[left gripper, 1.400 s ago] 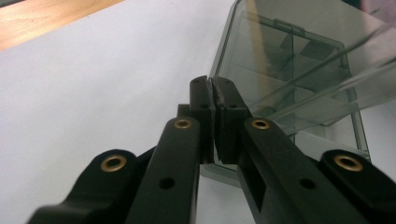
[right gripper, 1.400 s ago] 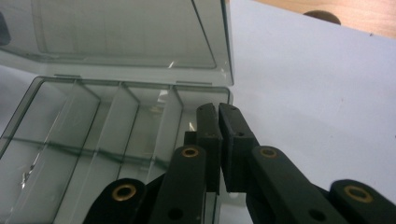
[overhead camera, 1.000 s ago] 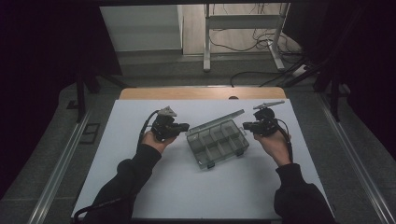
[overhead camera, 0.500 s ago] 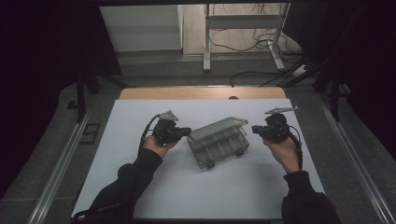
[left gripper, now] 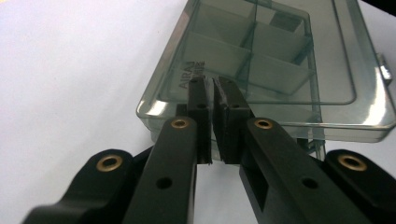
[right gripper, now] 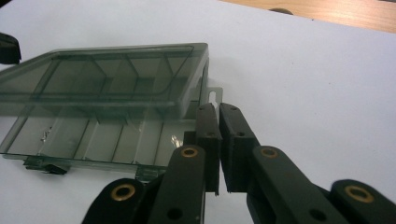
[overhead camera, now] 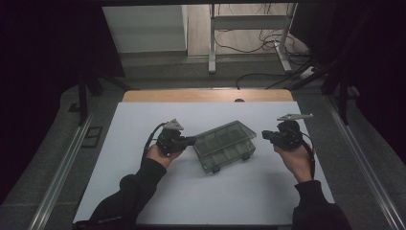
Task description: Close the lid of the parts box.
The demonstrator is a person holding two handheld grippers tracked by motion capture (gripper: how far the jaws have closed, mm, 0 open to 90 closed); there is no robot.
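Observation:
A smoky clear compartment box (overhead camera: 224, 145) lies slantwise in the middle of the white table (overhead camera: 143, 191). Its dividers show through the lid (left gripper: 261, 56). In the right gripper view the lid (right gripper: 107, 74) stands slightly raised over the base (right gripper: 93, 140). My left gripper (overhead camera: 191, 141) is shut with nothing in it, its tips (left gripper: 212, 88) against the box's left end. My right gripper (overhead camera: 264, 135) is also shut and holds nothing. It hovers a short way off the box's right end, with its tips (right gripper: 217, 112) close to a small tab (right gripper: 213, 93) on the corner.
A wooden strip (overhead camera: 206, 96) borders the table's far edge. Beyond it are a metal frame (overhead camera: 249, 33) and cables (overhead camera: 249, 48) on the floor. Metal rails (overhead camera: 62, 167) run along both sides of the table.
My right gripper has drawn back to the right, away from the box's end. The lid sits lower than before. The left gripper has hardly moved.

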